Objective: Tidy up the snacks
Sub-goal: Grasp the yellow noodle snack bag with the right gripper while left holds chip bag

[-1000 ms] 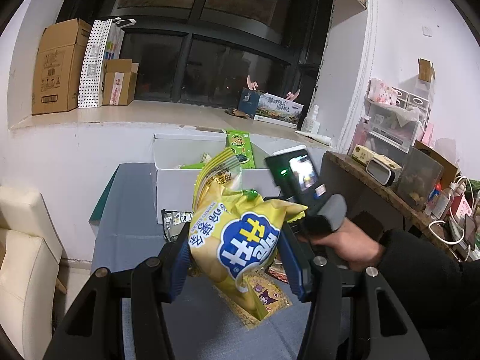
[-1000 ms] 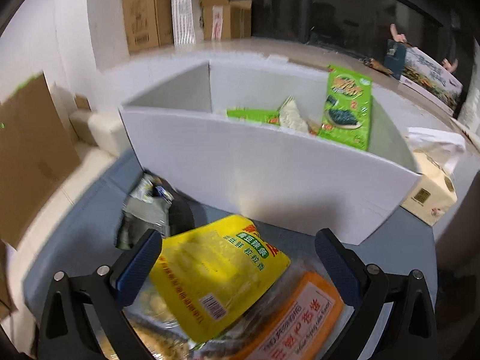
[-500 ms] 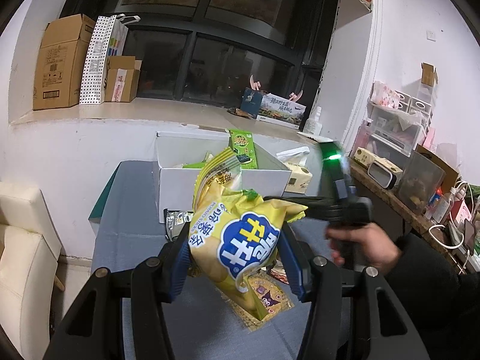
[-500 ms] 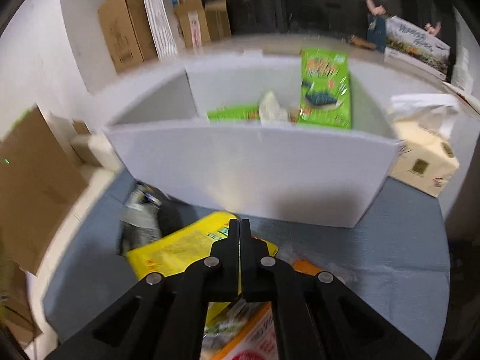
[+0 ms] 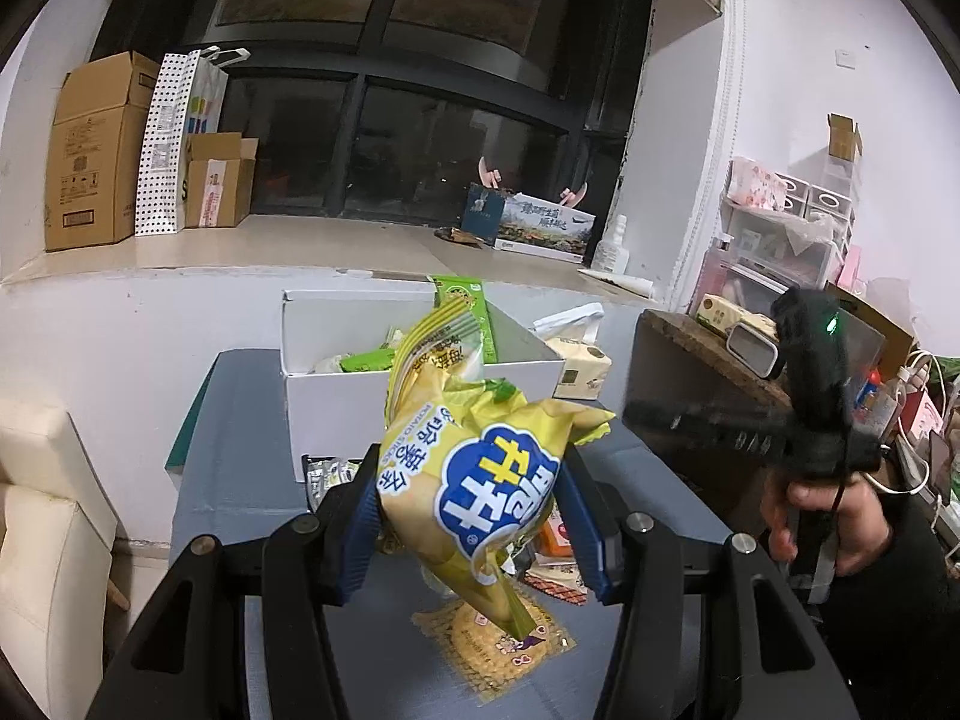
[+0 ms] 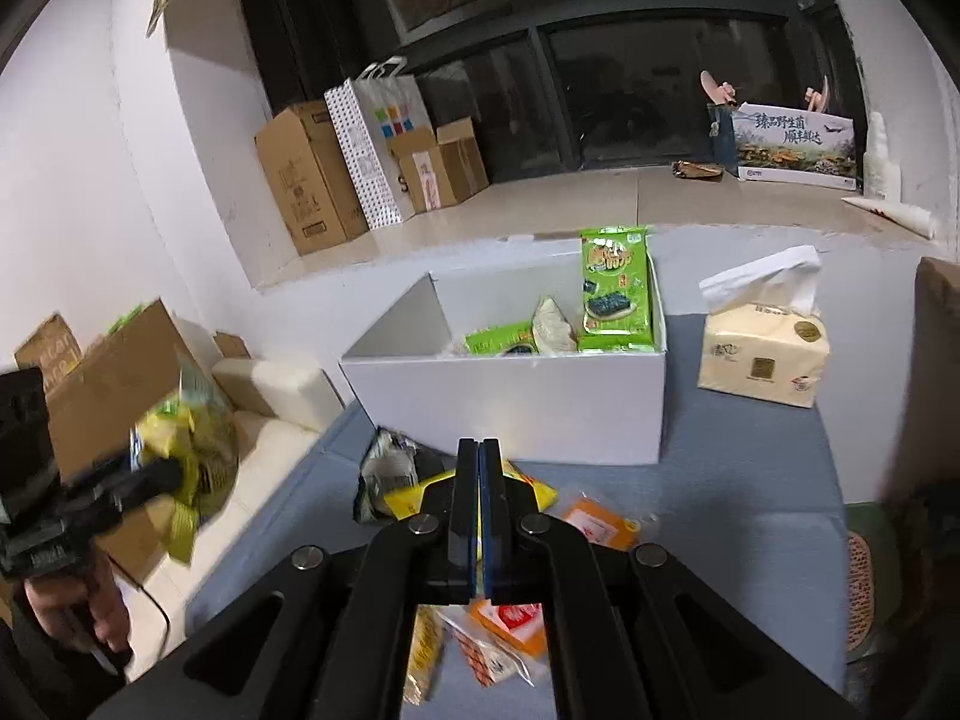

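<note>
Each camera sits on a hand-held gripper and looks forward along its fingers. The left view looks from low and close. The right view looks down from higher. Both see the white open cardboard box (image 5: 420, 384) (image 6: 516, 396) on the grey-blue worktop (image 5: 240, 420) (image 6: 744, 480).

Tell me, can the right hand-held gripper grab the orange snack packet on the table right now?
Probably not yet. The right hand-held gripper is shut with nothing in it, above the flat orange snack packet. Nothing blocks the way, but its jaws must open first.
</note>
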